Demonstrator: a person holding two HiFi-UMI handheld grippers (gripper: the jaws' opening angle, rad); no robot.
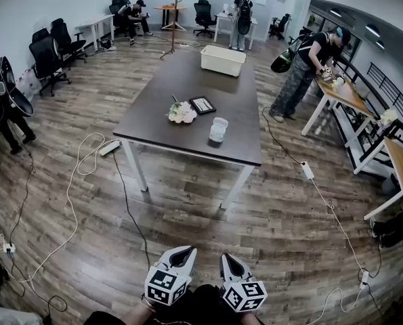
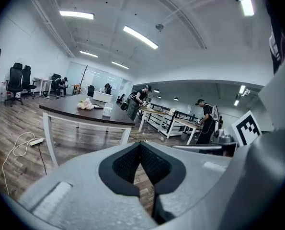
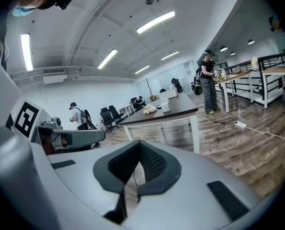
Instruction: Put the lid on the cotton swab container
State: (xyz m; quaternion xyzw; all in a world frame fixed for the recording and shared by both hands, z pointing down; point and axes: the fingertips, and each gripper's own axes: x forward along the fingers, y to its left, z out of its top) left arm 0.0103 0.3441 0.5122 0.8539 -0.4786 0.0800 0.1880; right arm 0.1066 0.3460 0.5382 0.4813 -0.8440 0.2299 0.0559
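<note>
Clear plastic cotton swab container stands on the dark rectangular worktop, well apart from my left tool and right tool, both closed, empty.

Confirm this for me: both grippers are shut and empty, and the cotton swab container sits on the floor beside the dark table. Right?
Not quite. The cotton swab container stands on the dark table, near its front edge, not on the floor. The head view shows it. The left gripper and the right gripper are indeed shut and empty.
</note>
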